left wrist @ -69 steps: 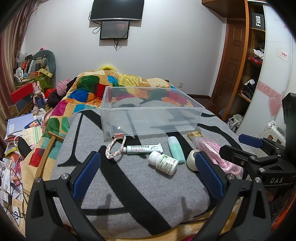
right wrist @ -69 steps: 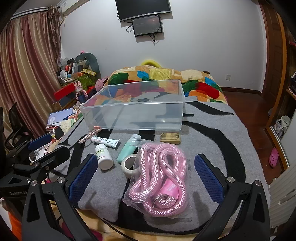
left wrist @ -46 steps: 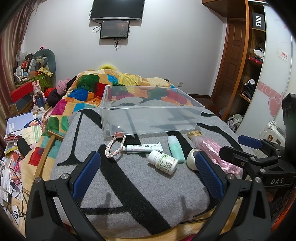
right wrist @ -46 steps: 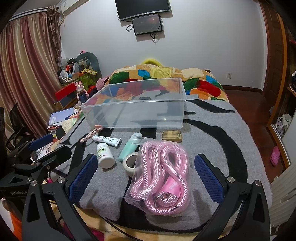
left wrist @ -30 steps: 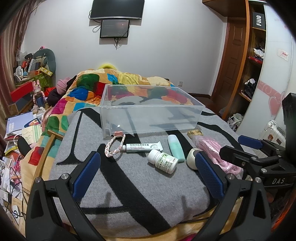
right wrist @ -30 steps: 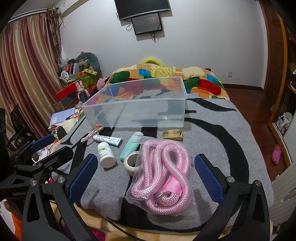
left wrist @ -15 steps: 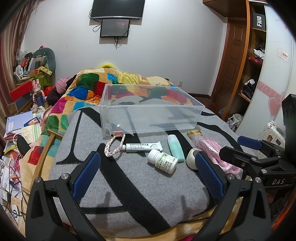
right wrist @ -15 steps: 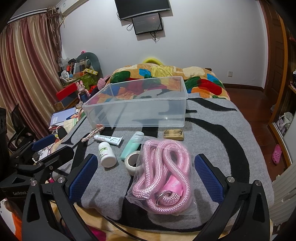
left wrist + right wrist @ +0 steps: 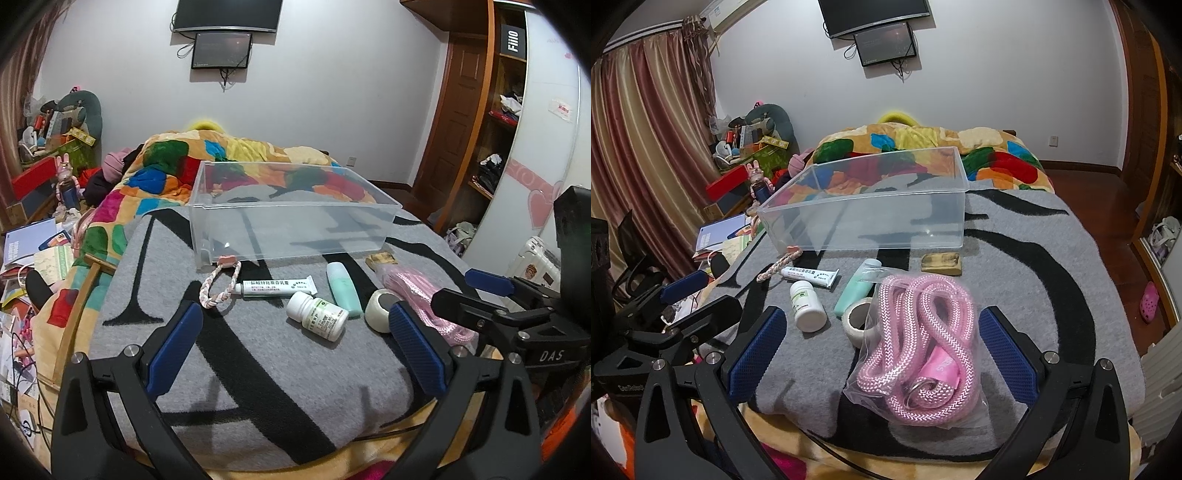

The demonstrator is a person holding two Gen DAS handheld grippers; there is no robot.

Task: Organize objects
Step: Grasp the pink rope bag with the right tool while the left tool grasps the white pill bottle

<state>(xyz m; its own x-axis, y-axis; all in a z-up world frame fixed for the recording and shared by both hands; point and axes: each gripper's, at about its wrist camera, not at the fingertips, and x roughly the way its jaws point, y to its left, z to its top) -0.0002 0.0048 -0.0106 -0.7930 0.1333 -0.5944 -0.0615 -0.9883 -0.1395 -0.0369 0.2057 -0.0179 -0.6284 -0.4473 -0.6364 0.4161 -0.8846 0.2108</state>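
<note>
An empty clear plastic bin point(image 9: 291, 218) point(image 9: 871, 210) stands on the grey and black blanket point(image 9: 229, 369). In front of it lie a braided loop point(image 9: 218, 286), a white ointment tube point(image 9: 279, 287), a white pill bottle point(image 9: 317, 320) point(image 9: 807, 304), a mint green bottle point(image 9: 343, 290), a tape roll point(image 9: 380, 314) point(image 9: 858, 321), a small tan block point(image 9: 941, 263) and a bagged pink rope point(image 9: 919, 347). My left gripper point(image 9: 295, 347) is open and empty, near the pill bottle. My right gripper point(image 9: 882, 350) is open, hovering around the pink rope bag.
A colourful quilt point(image 9: 177, 173) covers the bed behind the bin. Cluttered books, boxes and toys point(image 9: 40, 221) fill the floor at the left. A wooden door and shelves point(image 9: 476, 122) stand at the right. The blanket's front edge point(image 9: 886, 446) is close to me.
Both grippers have drifted slightly; the objects sit a little lower in the right view. Nothing was picked up or moved.
</note>
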